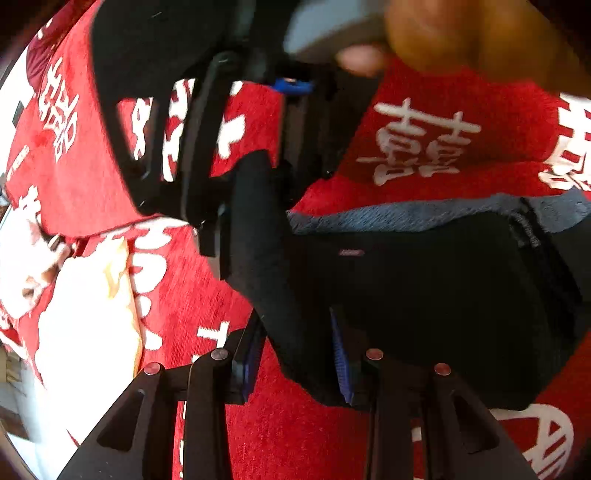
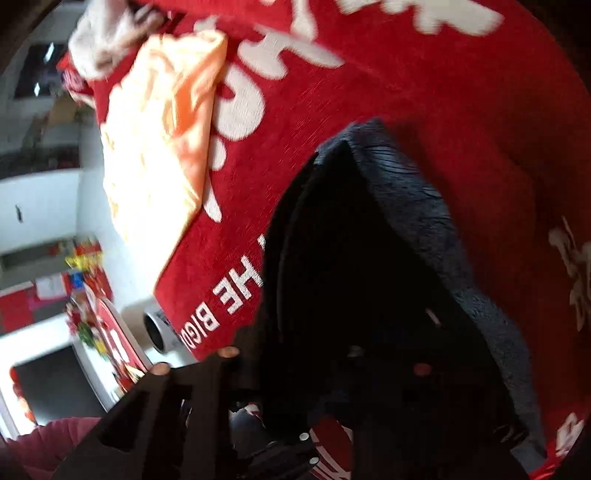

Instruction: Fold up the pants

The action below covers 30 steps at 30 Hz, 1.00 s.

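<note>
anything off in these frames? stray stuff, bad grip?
Nothing damaged or spilled. The black pants hang bunched between the left gripper fingers. An orange garment lies crumpled on the red blanket, apart from the pants. Right-wrist view is blurred.

Black two-finger grippers, blue-padded, with bare skin above.
Left gripper (image 1: pixel 295 354): matte black linkage arms, round metallic pivot screws, ribbed blue pads (image 1: pixel 340 360); a blurred hand (image 1: pixel 461 33).
</note>
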### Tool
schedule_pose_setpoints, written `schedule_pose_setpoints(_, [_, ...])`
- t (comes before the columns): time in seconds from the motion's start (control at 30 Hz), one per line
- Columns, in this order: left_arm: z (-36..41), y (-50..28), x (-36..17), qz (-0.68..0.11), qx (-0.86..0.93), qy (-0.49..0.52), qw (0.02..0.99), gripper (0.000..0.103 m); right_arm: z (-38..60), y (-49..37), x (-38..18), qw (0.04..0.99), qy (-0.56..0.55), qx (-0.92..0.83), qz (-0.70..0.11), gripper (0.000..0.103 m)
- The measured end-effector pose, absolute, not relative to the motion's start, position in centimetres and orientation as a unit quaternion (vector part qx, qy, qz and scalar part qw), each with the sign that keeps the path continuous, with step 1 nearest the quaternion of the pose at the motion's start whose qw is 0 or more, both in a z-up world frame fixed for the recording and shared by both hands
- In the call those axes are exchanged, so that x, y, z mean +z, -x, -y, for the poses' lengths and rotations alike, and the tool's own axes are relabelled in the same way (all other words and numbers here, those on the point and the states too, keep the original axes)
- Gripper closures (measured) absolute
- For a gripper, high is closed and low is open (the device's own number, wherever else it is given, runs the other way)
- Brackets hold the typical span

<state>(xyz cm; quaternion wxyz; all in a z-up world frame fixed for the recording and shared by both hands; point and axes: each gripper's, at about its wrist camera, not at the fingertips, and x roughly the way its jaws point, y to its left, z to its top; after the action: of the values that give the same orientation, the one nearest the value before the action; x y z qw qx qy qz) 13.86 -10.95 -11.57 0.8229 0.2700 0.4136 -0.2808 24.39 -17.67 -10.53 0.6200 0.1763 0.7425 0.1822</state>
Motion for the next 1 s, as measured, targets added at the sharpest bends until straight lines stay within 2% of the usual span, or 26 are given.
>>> schedule_pose_setpoints(0.27, [14.2,-10.5,-6.3,-0.382,-0.338,-0.262,0.819,0.067,26.0,-17.4,-6.2,0.669,-0.330,0.190,-0.638,0.082])
schedule_pose_setpoints(0.63, [23.4,-1.0,-1.0,-0.334,-0.445,-0.279,0.783,0.067,38.5,-2.7,-0.1,0.734,-0.450,0.138,-0.490,0.078])
schedule_pose_setpoints(0.83, [29.3,5.8,-2.3,-0.322,-0.501,-0.322,0.736,0.067,45.7,7.0,-0.6,0.740,-0.508,0.084,-0.433,0.078])
schedule_pose_setpoints(1.0, [33.0,10.0,-6.8,-0.339,-0.527,-0.363,0.690,0.067,50.4,13.8,-5.3,0.716,-0.564,0.028,-0.411,0.078])
